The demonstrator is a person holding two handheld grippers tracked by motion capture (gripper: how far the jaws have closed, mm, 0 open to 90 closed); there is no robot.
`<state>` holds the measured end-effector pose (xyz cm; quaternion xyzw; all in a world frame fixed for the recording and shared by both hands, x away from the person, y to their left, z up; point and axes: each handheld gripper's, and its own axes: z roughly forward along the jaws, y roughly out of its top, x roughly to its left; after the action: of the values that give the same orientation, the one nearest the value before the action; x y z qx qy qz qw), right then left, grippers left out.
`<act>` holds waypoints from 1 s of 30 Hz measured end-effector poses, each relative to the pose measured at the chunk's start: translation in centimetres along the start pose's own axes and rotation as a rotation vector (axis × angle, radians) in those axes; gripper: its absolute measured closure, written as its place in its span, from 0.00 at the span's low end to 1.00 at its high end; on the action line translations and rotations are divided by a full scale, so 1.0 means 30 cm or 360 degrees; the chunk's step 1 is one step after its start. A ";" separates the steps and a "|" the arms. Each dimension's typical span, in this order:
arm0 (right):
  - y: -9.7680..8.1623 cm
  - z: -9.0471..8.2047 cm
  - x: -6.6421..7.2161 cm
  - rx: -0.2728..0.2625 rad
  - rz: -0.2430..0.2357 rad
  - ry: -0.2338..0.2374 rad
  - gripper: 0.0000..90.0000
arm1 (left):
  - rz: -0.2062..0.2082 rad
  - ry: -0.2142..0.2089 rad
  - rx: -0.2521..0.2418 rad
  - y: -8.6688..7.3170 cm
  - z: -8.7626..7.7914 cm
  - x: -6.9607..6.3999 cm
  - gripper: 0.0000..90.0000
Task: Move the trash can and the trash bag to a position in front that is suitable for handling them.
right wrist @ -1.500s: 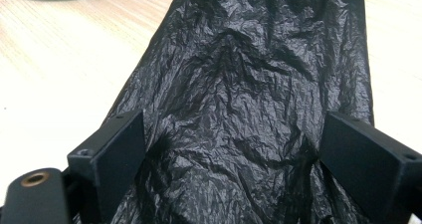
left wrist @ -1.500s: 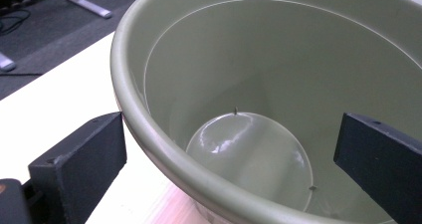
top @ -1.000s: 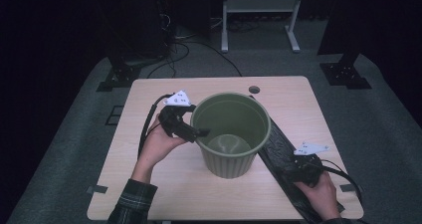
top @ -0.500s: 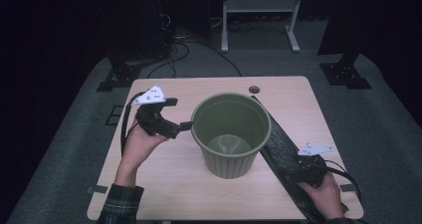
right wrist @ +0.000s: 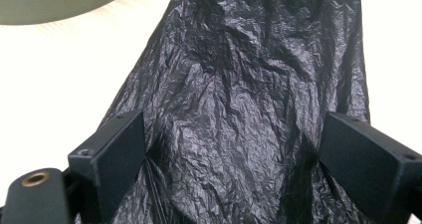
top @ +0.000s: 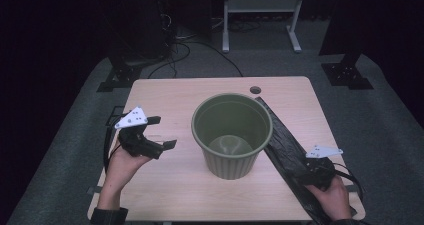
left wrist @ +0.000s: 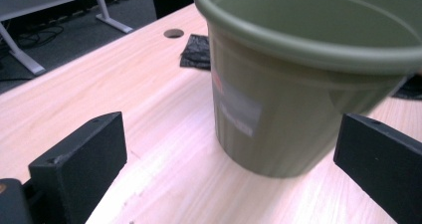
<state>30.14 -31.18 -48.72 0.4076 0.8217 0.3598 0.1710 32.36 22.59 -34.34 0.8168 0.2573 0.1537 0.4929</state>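
An olive-green plastic bin [top: 232, 135] stands upright mid-table with nothing inside. A crumpled black plastic bag [top: 280, 135] lies flat along its right side, running toward the front right corner. My left gripper [top: 161, 131] hovers left of the bin, apart from it, open. In the left gripper view the bin [left wrist: 298, 84] stands ahead between the wide-apart jaws of that gripper [left wrist: 231, 139]. My right gripper [top: 306, 166] rests over the bag's near end. In the right gripper view it [right wrist: 234, 134] is open, with the bag [right wrist: 239, 84] spread between the jaws.
The light wooden table [top: 170, 95] has a round cable hole [top: 255, 90] near its far edge. Bare tabletop lies left of and in front of the bin. A white stand [top: 260, 15] and cables [top: 180, 50] sit on the dark floor behind.
My left gripper has drawn back from the bin's left rim, moving left and toward the person. The right gripper has stayed over the bag.
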 end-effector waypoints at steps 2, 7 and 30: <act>-0.003 -0.004 -0.003 0.0000 0.0000 0.0000 0.11 | 0.0006 -0.0005 0.0002 -0.033 0.003 -0.009 0.00; -0.006 -0.007 -0.006 -0.0001 0.0000 -0.0001 0.11 | 0.0020 0.0004 0.0049 -0.120 0.023 -0.033 0.00; -0.006 -0.007 -0.006 0.0000 0.0000 0.0000 0.11 | 0.0044 -0.0018 0.0384 -0.400 0.197 -0.086 0.00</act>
<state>30.03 -31.49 -48.72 0.4077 0.8216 0.3598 0.1709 30.00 21.42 -47.71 0.8745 0.2598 0.1238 0.3904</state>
